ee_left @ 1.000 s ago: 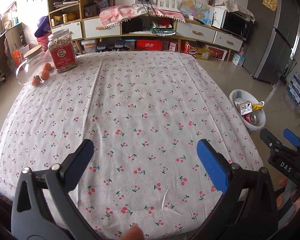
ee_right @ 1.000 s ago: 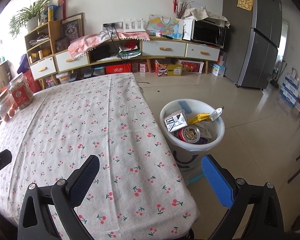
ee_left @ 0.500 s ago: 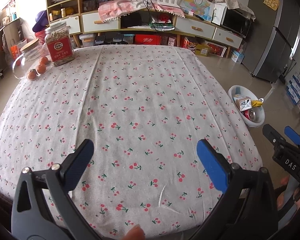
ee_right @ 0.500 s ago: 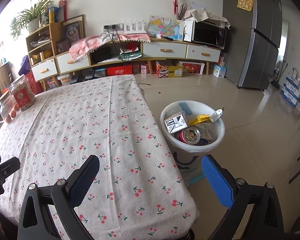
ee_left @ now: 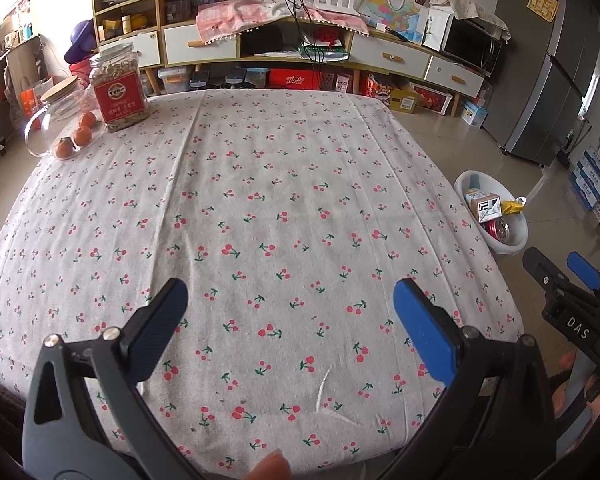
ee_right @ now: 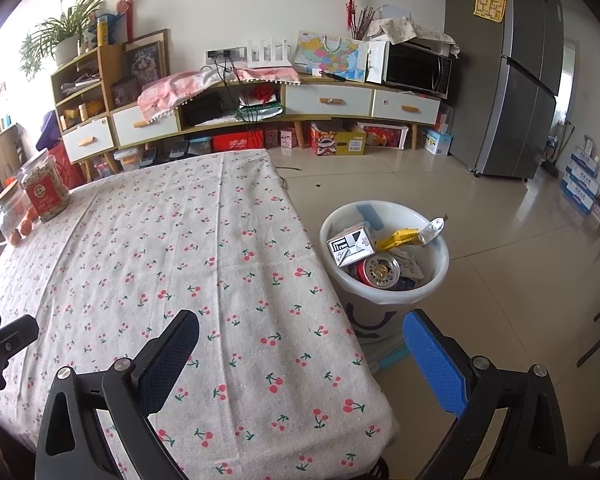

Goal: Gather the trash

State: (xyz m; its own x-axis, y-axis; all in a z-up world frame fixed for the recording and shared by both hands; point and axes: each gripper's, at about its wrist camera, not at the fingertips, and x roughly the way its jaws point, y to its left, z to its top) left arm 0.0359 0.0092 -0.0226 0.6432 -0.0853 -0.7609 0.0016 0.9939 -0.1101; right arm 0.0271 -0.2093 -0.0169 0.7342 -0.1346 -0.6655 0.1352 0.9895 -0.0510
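Both of my grippers have drawn back from the table over the last second, so the far cabinet now sits lower in my left view and my left tool has crept further into my right view's lower left corner. My left gripper (ee_left: 290,306) hangs spread wide over the near part of the cherry-print tablecloth (ee_left: 260,208), with nothing between its blue pads. My right gripper (ee_right: 300,344) is likewise wide apart and empty, straddling the cloth's near right corner and the floor.

My left view takes in the whole tabletop: a red-labelled jar (ee_left: 118,92), a glass jug with a cork lid (ee_left: 62,108) and some small orange fruits (ee_left: 82,136) at the far left corner, otherwise bare cloth. A fingertip (ee_left: 270,468) pokes in at its bottom edge. It sees the white bin (ee_left: 516,236) only small, on the floor off the table's right side.

My right view looks down into that bin (ee_right: 440,256), just beside the table edge, and shows the trash in it: a black-and-white carton (ee_right: 350,244), a red can (ee_right: 380,272) end-up, a yellow wrapper (ee_right: 402,238) and crumpled paper. It catches only the jar (ee_right: 44,192) and part of the jug at far left.
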